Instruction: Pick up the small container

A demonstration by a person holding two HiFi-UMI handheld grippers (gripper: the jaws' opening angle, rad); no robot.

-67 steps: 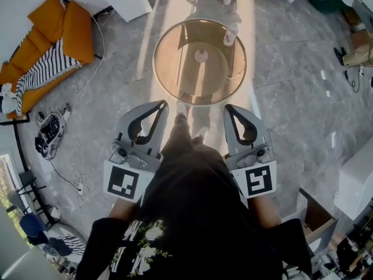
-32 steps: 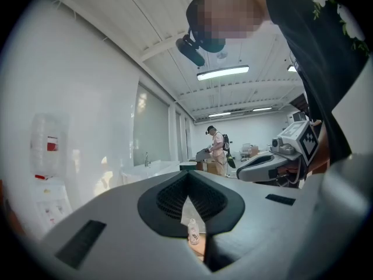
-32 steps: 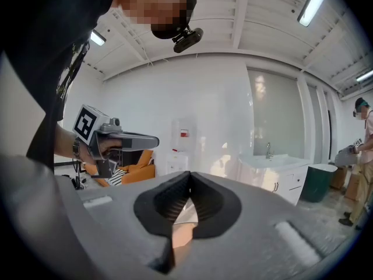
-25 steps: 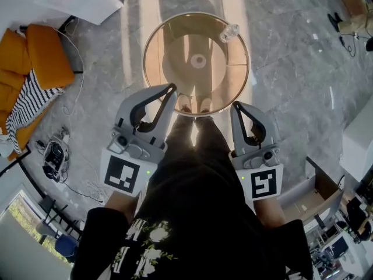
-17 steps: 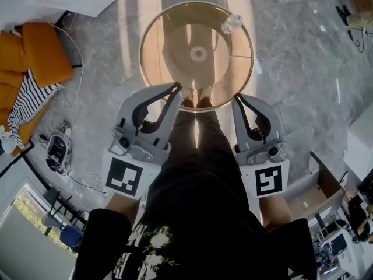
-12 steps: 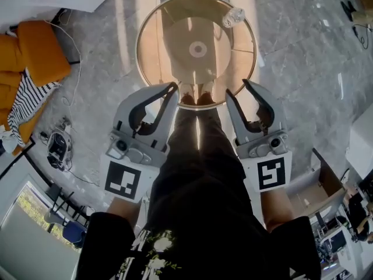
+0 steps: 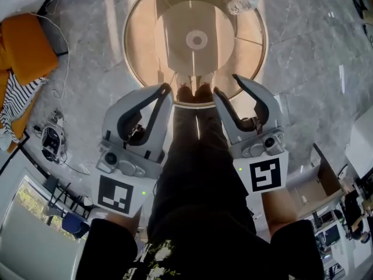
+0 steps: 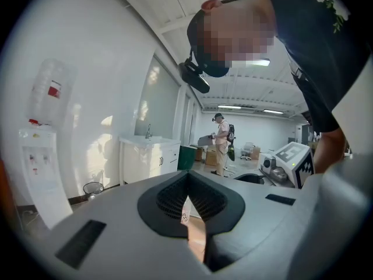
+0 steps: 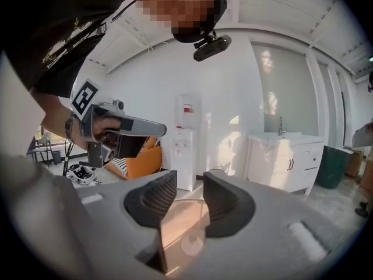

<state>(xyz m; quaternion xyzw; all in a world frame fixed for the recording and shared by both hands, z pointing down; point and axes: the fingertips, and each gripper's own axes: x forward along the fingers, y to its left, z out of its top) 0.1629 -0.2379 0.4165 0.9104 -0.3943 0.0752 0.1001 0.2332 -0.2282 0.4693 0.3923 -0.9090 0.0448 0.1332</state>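
Sitting at the round table's point(image 7: 131, 51) rim is the small container point(image 7: 243, 3).

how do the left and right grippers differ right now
The left gripper has its jaws together, tips touching; the right gripper has them apart, having just been opening. The glass table shows through the right gripper's gap; the left gripper leaves only a slit. Both are empty and point toward the table.

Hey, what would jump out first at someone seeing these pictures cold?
A round glass table fills the top of the head view, a small clear container at its far right rim. Nearer, the left gripper is shut; on the right gripper the fingers have just been opening, nothing between them.
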